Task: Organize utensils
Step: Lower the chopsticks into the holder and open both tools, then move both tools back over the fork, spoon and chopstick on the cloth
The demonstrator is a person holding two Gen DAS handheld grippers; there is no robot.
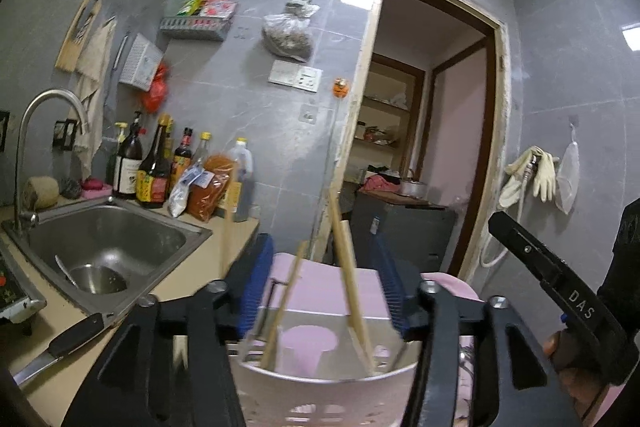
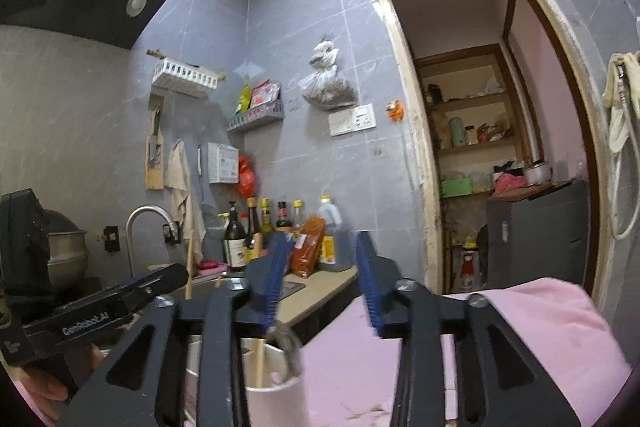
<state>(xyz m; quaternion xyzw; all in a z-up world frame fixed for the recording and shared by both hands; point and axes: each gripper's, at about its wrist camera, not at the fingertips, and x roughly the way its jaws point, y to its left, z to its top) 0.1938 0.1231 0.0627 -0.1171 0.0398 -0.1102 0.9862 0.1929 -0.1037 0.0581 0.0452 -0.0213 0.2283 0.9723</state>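
Observation:
A pale pink slotted utensil holder sits close under my left gripper, between its blue-padded fingers, which stand wide apart around it. Wooden chopsticks stand tilted in it, and another one leans left. My right gripper is open and empty above the holder's white cup, which holds a chopstick and a grey metal utensil. The right gripper's body shows at the right of the left wrist view.
A steel sink with a tap lies left, with a spoon inside. A black-handled knife lies on the counter edge. Sauce bottles line the wall. A pink cloth lies right. An open doorway is ahead.

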